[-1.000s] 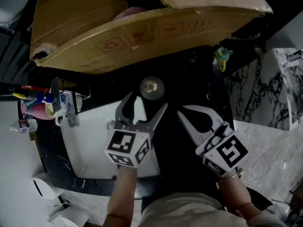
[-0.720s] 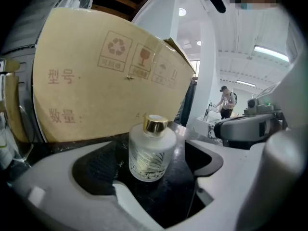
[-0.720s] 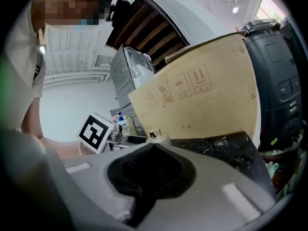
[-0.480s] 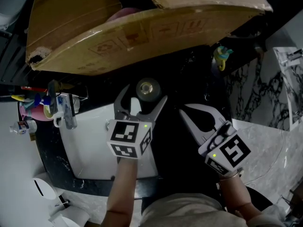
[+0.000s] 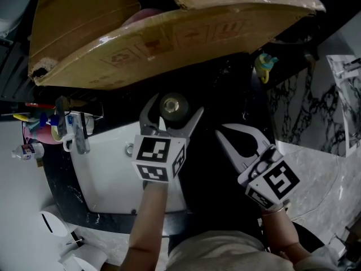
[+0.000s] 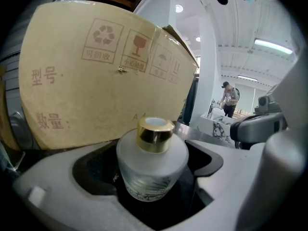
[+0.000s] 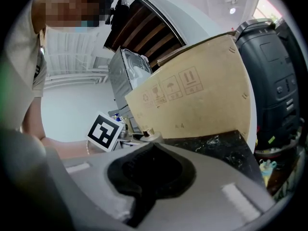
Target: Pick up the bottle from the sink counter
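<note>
Your head camera looks steeply down from well above on the sink counter (image 5: 225, 89) and both grippers. Your left gripper (image 5: 172, 109) camera looks along its jaws, very close to the bottle (image 6: 151, 160), cardboard box (image 6: 96, 85) behind. Your right gripper (image 5: 221, 130) camera faces the same box, the bottle farther off, beyond its jaws. All three show that box.

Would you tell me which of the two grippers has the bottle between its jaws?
The left gripper: its open jaws flank the gold-capped frosted bottle, whereas the right gripper is shut and empty.
</note>
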### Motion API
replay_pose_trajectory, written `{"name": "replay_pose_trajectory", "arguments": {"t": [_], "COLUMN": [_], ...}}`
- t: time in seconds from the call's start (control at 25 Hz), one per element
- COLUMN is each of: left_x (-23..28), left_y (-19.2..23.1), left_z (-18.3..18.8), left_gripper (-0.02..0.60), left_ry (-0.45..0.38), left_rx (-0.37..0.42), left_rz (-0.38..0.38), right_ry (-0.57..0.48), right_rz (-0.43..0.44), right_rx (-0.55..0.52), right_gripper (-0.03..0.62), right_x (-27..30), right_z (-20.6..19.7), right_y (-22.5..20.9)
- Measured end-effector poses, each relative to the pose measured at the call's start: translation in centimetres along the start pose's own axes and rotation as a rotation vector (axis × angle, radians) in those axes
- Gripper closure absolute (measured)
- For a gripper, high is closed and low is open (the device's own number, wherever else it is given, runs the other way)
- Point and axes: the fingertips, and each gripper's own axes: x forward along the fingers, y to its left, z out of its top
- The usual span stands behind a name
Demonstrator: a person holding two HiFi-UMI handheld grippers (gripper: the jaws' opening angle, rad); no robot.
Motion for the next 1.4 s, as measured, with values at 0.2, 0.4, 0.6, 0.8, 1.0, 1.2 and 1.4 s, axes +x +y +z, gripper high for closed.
{"name": "replay_pose_trajectory", "arguments": {"t": [0.2, 0.4, 0.6, 0.8, 1.0, 1.2, 1.4], "left_x": [0.6, 1.0, 1.4, 1.5, 1.6, 1.6, 1.6], "left_y": [-0.1, -0.4, -0.2, 0.3, 0.6, 0.6, 0.7], "left_z": [0.3, 0.4, 0.3, 0.3, 0.3, 0.2, 0.2], "left_gripper": [0.158, 0.158, 0.16, 0.164, 0.203, 0.212, 0.215], "left_ry": [-0.01, -0.013, -0.019, -0.018, -0.016, -0.011, -0.008], "left_rx": [0.01, 0.019, 0.026, 0.001, -0.001, 0.008, 0.013], "left_rz": [-0.019, -0.034, -0.023, -0.004, 0.017, 0.017, 0.02], "right_ry": [-0.025, -0.029, -0.026, -0.006, -0.041, -0.042, -0.022], "right_rz": [0.021, 0.02, 0.03, 0.031, 0.074, 0.089, 0.069], "right_rx": [0.028, 0.042, 0.034, 0.031, 0.048, 0.061, 0.012], "right_gripper": [0.591, 0.591, 0.591, 0.591, 0.591, 0.591, 0.591], "right_x": [0.0, 0.0, 0.0, 0.0, 0.5, 0.3, -0.4], "right_z": [0.3, 0.4, 0.1, -0.3, 0.3, 0.3, 0.4], "right_y": [0.0, -0.2, -0.2, -0.5, 0.0, 0.0, -0.7]}}
